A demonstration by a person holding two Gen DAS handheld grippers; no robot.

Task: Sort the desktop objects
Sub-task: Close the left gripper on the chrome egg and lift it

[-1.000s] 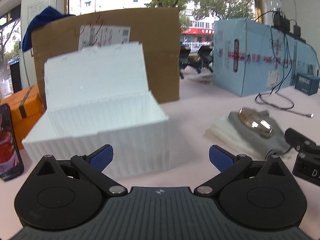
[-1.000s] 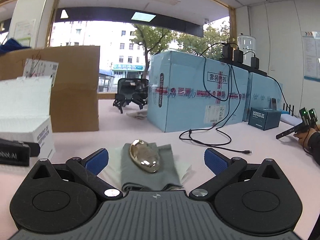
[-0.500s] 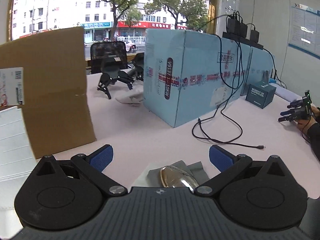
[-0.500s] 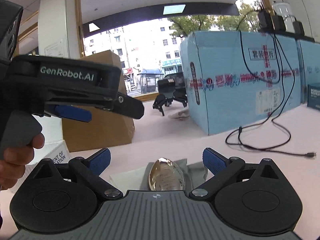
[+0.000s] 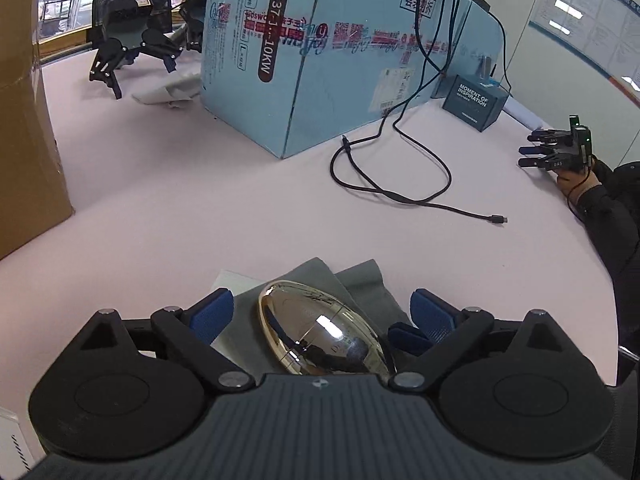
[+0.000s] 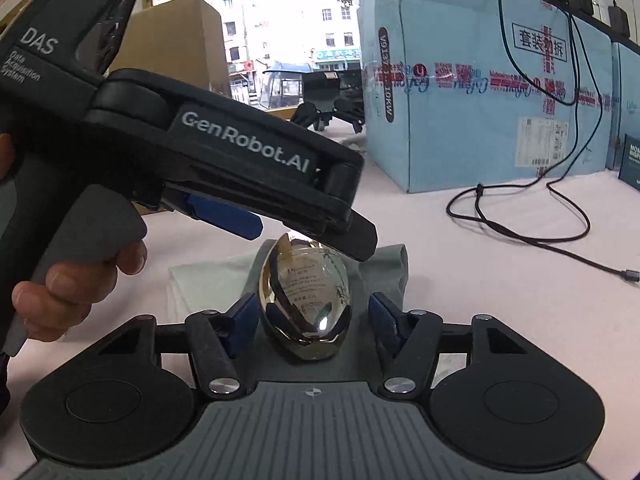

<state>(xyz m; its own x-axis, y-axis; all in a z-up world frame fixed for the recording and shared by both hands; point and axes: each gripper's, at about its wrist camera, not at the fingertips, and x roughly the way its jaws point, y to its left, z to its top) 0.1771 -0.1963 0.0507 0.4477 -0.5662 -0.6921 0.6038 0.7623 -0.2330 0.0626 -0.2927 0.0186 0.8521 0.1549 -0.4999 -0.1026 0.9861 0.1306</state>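
Since half a second ago we are seeing both tools drop in on the same object: the left hand-held gripper [image 5: 320,312] is now hanging right over the egg-shaped case [image 5: 322,328], and the right hand-held gripper [image 6: 312,320] is now straddling it from the near side. The case is looking like polished metal, a smooth pale-gold oval with a mirror finish that is reflecting the room, with small printed lettering on its upper face. It is lying on a soft grey cloth [image 6: 384,264], which is resting on a white sheet on the matte pink counter [image 5: 200,200]. The right tool's blue ribbed pads [image 6: 244,320] are standing apart just beside the case's flanks; we cannot tell if they are touching. The left tool's pads are spread wide, clear of the case. A hand [image 6: 76,276] is gripping the left tool's black handle. Behind, a glossy blue carton [image 5: 320,60] is standing beside a black cable [image 5: 400,184].
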